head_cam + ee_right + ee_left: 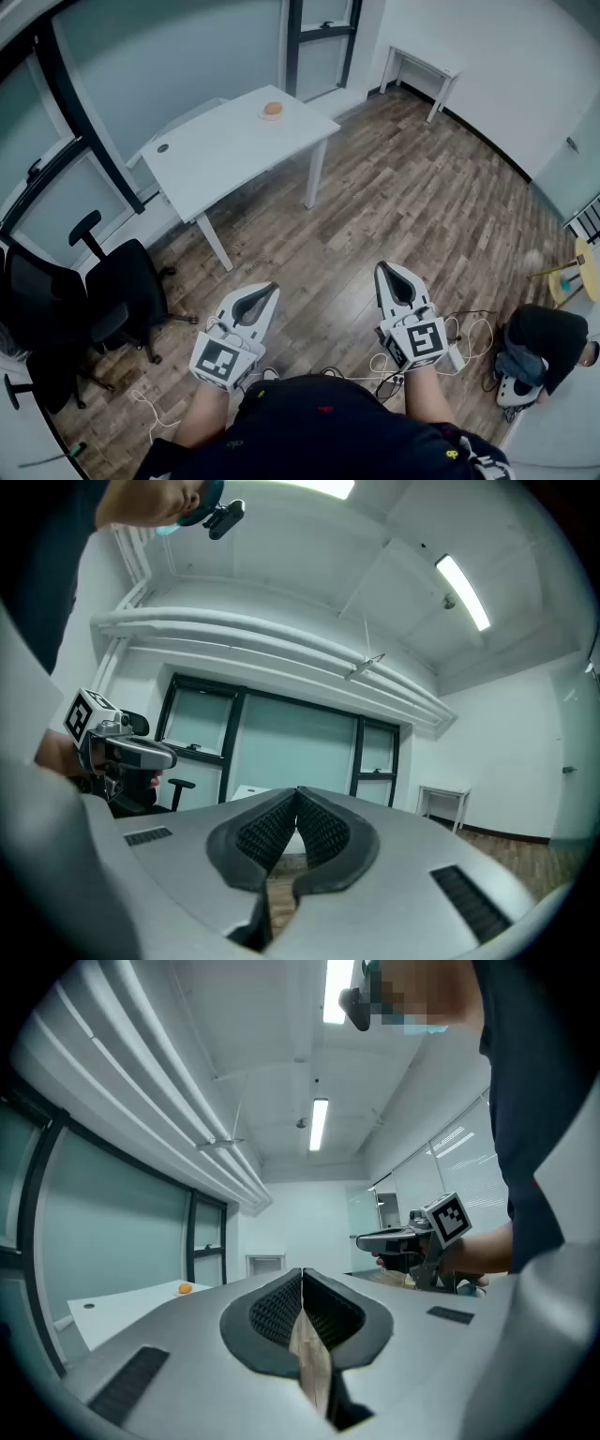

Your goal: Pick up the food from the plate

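Note:
An orange piece of food [272, 109] lies on a small plate [271, 116] near the far edge of a white table [225, 150], well ahead of me. Both grippers hang over the wooden floor, far short of the table. My left gripper [268, 290] is shut with nothing in it, and so is my right gripper [387, 269]. In the left gripper view the jaws [302, 1276] meet, the food [186, 1288] shows as a small orange dot at the left, and the right gripper [412, 1237] stands alongside. The right gripper view shows its closed jaws [297, 795] and the left gripper [120, 750].
Black office chairs [122, 291] stand at the left by the glass wall. A small white desk [422, 67] is at the far wall. Cables [464, 330] trail on the floor at the right, near a dark-clothed person [544, 342] and a yellow stool [586, 267].

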A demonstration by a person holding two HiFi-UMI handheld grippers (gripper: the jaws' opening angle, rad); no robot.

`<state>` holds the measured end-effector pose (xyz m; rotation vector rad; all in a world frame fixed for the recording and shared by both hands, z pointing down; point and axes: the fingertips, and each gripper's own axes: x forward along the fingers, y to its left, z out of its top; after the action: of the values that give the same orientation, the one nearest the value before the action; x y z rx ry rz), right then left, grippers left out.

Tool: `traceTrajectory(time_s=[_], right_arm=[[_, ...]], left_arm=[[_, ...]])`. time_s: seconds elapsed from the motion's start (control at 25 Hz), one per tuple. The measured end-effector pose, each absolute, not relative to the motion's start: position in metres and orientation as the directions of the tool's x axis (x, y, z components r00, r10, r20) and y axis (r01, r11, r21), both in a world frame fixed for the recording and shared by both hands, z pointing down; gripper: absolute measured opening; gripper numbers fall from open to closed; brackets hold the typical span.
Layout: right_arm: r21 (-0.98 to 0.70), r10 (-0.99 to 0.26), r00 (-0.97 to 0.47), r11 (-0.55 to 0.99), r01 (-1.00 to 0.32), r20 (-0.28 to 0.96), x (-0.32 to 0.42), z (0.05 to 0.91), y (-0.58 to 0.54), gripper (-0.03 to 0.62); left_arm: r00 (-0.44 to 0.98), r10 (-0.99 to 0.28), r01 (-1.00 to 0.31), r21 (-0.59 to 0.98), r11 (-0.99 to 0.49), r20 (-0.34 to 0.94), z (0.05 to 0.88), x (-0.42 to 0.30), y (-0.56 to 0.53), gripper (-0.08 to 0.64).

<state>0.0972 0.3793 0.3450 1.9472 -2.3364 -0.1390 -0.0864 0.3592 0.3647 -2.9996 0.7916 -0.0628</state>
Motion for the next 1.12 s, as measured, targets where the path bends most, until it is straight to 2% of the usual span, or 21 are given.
traceTrajectory(time_s=[0.44,0.6,1.0,1.12], right_arm=[[0.157,-0.978,-0.205,0.208,-0.965,0.033,0.086,0.354,0.379,0.025],[0.116,-0.978,-0.210,0.209,-0.971,0.001,0.083,0.350,0.381,0.025],[0.141,-0.971,-0.235,0.238,-0.961,0.035,0.030,0.343,0.354,0.025],[0.146,-0.968,-0.251,0.248,-0.958,-0.005,0.014,0.343,0.345,0.025]], left_arm=[[0.856,-0.515,-0.512,-0.064,-0.857,0.038,0.365,-0.096,0.355,0.026],[0.853,-0.521,-0.518,-0.066,-0.853,0.033,0.363,-0.102,0.359,0.026],[0.828,-0.561,-0.559,-0.069,-0.826,0.014,0.354,-0.161,0.338,0.026],[0.817,-0.577,-0.576,-0.067,-0.815,0.008,0.358,-0.184,0.327,0.026]])
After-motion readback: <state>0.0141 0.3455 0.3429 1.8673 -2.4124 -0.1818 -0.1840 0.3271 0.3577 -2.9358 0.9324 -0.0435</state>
